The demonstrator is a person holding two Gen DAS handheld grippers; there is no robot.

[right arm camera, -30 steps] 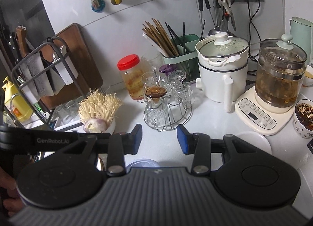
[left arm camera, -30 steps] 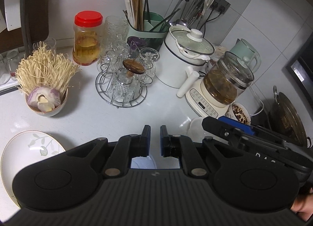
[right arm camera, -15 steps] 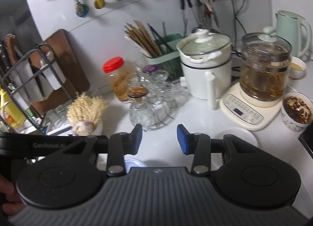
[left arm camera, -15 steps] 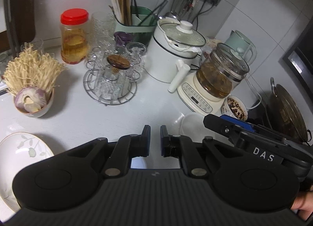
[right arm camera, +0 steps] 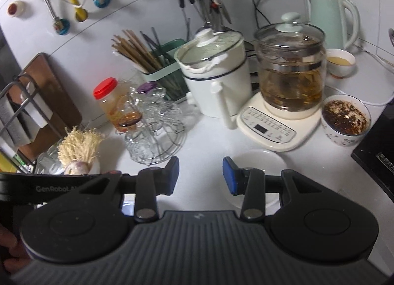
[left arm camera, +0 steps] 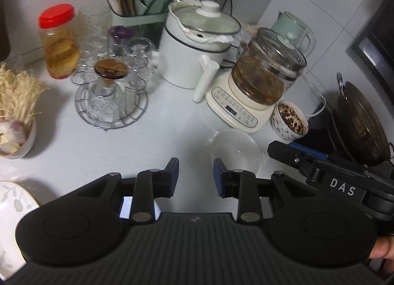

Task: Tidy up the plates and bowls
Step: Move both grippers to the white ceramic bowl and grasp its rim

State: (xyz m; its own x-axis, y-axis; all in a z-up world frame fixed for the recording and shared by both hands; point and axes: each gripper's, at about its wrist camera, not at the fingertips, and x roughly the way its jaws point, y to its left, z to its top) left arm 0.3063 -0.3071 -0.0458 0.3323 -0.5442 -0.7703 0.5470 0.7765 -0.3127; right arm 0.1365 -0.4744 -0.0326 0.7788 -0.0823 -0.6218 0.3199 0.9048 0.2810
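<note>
Left gripper (left arm camera: pixel 194 176), jaws just opened and empty, and right gripper (right arm camera: pixel 200 176), parted and empty, both point toward the white saucer (left arm camera: pixel 236 153), probably to collect it.

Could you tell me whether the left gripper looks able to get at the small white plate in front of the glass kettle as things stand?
Probably yes. The left gripper, whose jaws have just been opening with nothing between them, sits just short of the white plate, with only bare counter between.

plate (left arm camera: pixel 9 211): white, leaf pattern; jar lid (left arm camera: pixel 56 15): red; claw pads (right arm camera: pixel 227 176): blue
</note>
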